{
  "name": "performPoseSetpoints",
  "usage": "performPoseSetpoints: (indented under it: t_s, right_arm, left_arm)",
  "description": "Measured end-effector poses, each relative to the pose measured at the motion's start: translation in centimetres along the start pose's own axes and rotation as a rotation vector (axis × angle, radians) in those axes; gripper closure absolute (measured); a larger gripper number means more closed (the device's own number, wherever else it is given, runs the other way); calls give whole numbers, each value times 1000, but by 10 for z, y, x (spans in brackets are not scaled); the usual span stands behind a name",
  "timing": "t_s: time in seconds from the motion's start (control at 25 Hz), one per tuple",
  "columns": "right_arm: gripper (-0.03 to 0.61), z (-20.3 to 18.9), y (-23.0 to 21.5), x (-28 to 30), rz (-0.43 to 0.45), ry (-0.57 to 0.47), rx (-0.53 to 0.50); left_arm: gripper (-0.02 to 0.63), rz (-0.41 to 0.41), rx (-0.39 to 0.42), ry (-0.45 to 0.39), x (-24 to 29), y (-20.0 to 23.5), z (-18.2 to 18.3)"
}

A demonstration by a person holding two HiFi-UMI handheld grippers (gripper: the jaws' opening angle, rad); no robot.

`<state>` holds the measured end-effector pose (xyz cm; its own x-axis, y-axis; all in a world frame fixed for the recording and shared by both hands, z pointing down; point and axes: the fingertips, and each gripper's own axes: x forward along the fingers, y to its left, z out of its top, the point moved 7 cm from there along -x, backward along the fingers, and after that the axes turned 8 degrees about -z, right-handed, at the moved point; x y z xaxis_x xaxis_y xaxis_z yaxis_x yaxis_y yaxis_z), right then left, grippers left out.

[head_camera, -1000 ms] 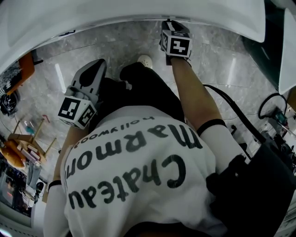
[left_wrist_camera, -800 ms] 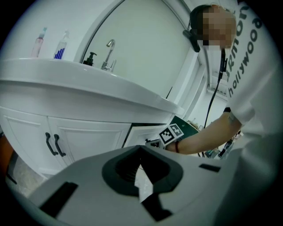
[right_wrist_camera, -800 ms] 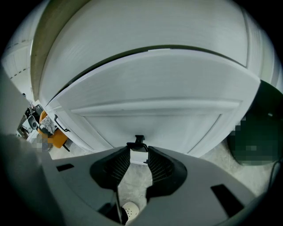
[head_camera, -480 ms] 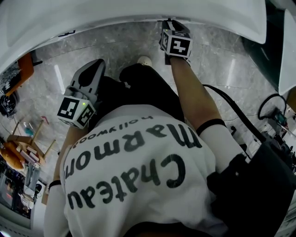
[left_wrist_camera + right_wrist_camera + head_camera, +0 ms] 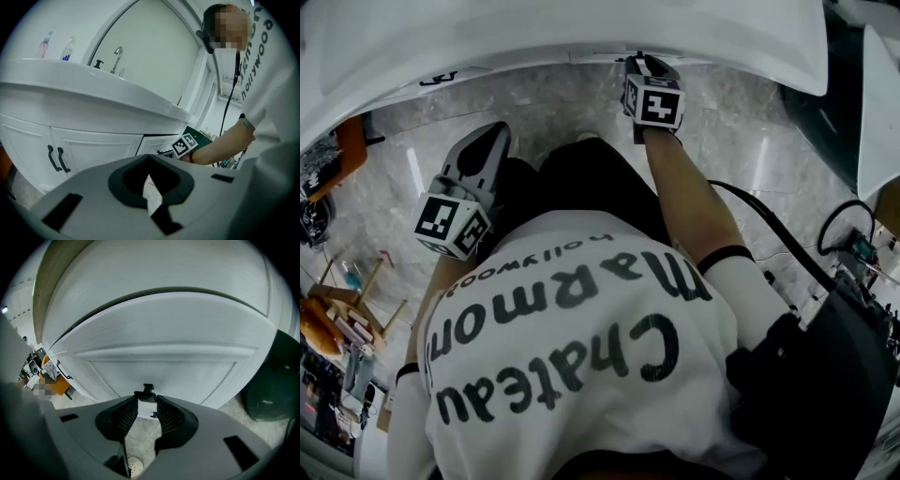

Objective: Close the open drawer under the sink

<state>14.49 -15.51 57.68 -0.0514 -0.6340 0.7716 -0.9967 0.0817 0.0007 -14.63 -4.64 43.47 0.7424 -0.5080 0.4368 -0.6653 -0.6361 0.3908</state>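
In the right gripper view the white curved drawer front (image 5: 159, 338) fills the frame under the sink counter (image 5: 534, 33), with a dark gap along its top edge. Its small black handle (image 5: 147, 390) sits between the tips of my right gripper (image 5: 147, 398), which is shut on it. From the head view that gripper (image 5: 642, 62) reaches under the counter's rim. My left gripper (image 5: 490, 134) hangs off to the left above the marble floor, fingertips together and empty. In its own view the left gripper (image 5: 149, 159) looks toward the cabinet and the right gripper's marker cube (image 5: 188, 144).
Left of the drawer are white cabinet doors with a pair of black handles (image 5: 55, 158). A faucet (image 5: 117, 56) and bottles (image 5: 68, 47) stand on the counter. A dark green bin (image 5: 274, 380) is close on the drawer's right. A black cable (image 5: 787, 234) and a wooden stool (image 5: 342, 300) lie on the floor.
Both grippers keep their places. The head view has shifted a little, and the white shoe tip seen below the counter earlier is now out of sight.
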Motion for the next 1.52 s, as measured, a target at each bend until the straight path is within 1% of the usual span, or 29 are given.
performPoseSetpoints:
  t_s: [0.24,0.56,0.72,0.96,1.2,1.32,1.36,1.4,1.52]
  right_arm:
    - [446,2,1,3,1,11,-5]
    - [445,6,0,8,8,-24,17]
    - [445,5,-1,7,3,0,7]
    - [443,6,-1,7,-33,44,12]
    - [437,5,0,2,-11,58,44]
    - [457,8,-2,-3,-35,39,64]
    - [496,11,-5,-8,-49,27,75]
    - [514,11,-7,-15,-60,22,86]
    - [530,8,-14,-38,-72,33,97]
  left_arm:
    - [605,-14,19,4,-1,-1,3]
    - [606,-8,33,15,-6,-5,0]
    - [606,-6,40,18,-11,-12,2]
    - [604,16,22,24,-23,-16,7]
    - [606,28,-5,56,-42,-29,10]
    - [605,39,-11,64,-48,-32,17]
    - [606,41,-7,65,-49,-35,21]
    - [604,39,-2,65,-50,-38,26]
    - [606,29,12,59,-54,-52,42]
